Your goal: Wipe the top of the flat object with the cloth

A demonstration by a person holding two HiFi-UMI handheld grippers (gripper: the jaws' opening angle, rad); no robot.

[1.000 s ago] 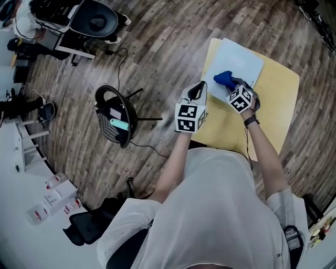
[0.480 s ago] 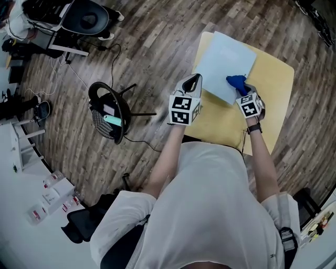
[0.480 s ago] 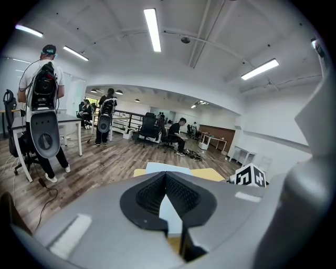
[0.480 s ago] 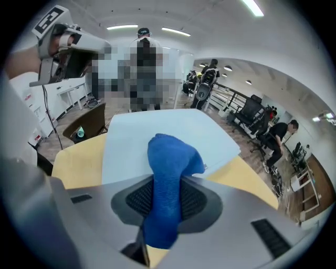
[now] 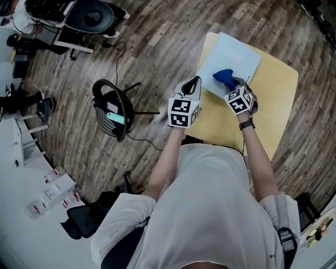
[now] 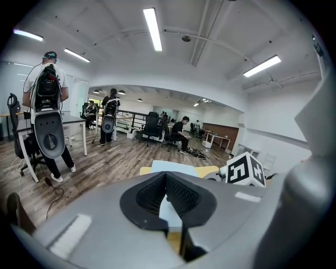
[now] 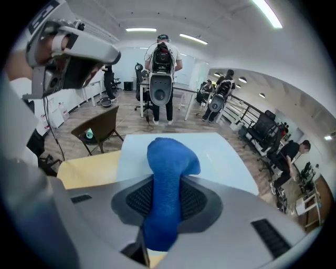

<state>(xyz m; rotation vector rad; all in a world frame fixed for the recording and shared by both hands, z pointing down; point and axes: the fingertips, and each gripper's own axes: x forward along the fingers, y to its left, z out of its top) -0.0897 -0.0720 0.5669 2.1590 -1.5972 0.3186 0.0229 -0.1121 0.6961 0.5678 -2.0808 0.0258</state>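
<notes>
A pale blue flat sheet (image 5: 231, 55) lies on the yellow table (image 5: 273, 94). A blue cloth (image 5: 224, 78) rests on the near part of the sheet, and my right gripper (image 5: 231, 84) is shut on it. In the right gripper view the cloth (image 7: 168, 168) sticks out from between the jaws of the right gripper (image 7: 166, 195) and bunches on the sheet (image 7: 220, 157). My left gripper (image 5: 195, 81) hovers at the table's left edge beside the sheet, jaws together and holding nothing. In the left gripper view the left gripper (image 6: 166, 176) points across the sheet (image 6: 170, 167).
A black stool (image 5: 113, 110) with a teal object on it stands on the wooden floor left of the table. An office chair (image 5: 93, 16) and cables lie further back left. A white table (image 5: 21, 173) holds small boxes. People with backpacks (image 7: 161, 63) stand in the room.
The right gripper carried the cloth to the right over the sheet's near edge, then back left. The left gripper stayed beside the table's left edge.
</notes>
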